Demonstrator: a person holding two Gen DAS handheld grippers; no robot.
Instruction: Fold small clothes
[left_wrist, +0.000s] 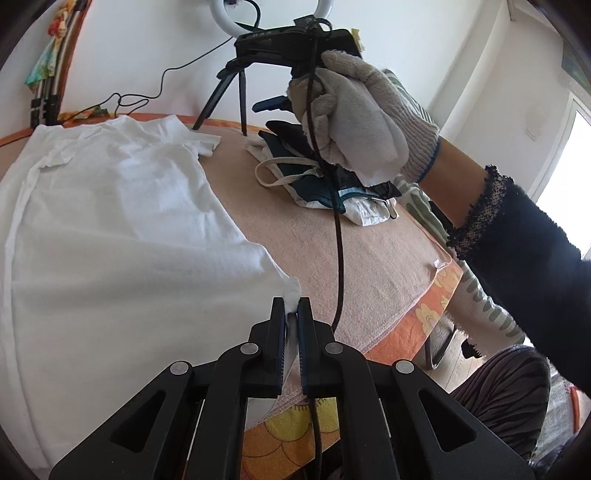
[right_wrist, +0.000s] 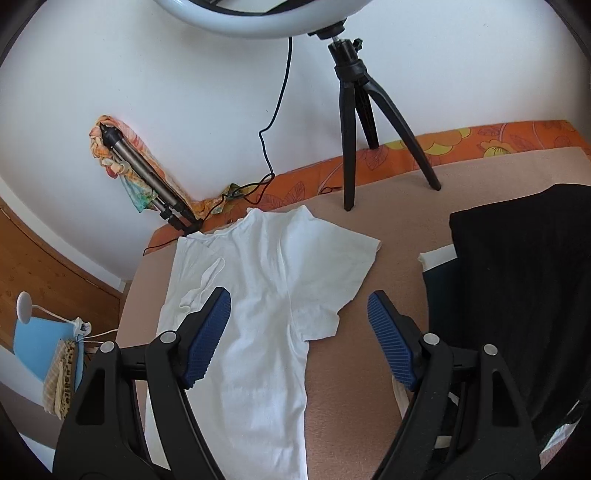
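A small white T-shirt (left_wrist: 110, 229) lies spread on the beige towel (left_wrist: 332, 251). My left gripper (left_wrist: 291, 306) is shut on the shirt's near hem corner, at the towel's front edge. In the right wrist view the same shirt (right_wrist: 266, 295) lies flat, neck toward the wall, one sleeve out to the right. My right gripper (right_wrist: 299, 314) is open and empty, hovering above the shirt's middle with its blue pads (right_wrist: 207, 336) wide apart. In the left wrist view a gloved hand (left_wrist: 354, 114) holds the right gripper high above the table.
A pile of dark and white clothes (left_wrist: 332, 177) lies at the right of the towel; it shows as black cloth (right_wrist: 517, 288) in the right wrist view. A ring light tripod (right_wrist: 365, 122) stands at the back. A cable (left_wrist: 338, 240) hangs over the towel. An orange flowered cloth (left_wrist: 424, 317) edges the table.
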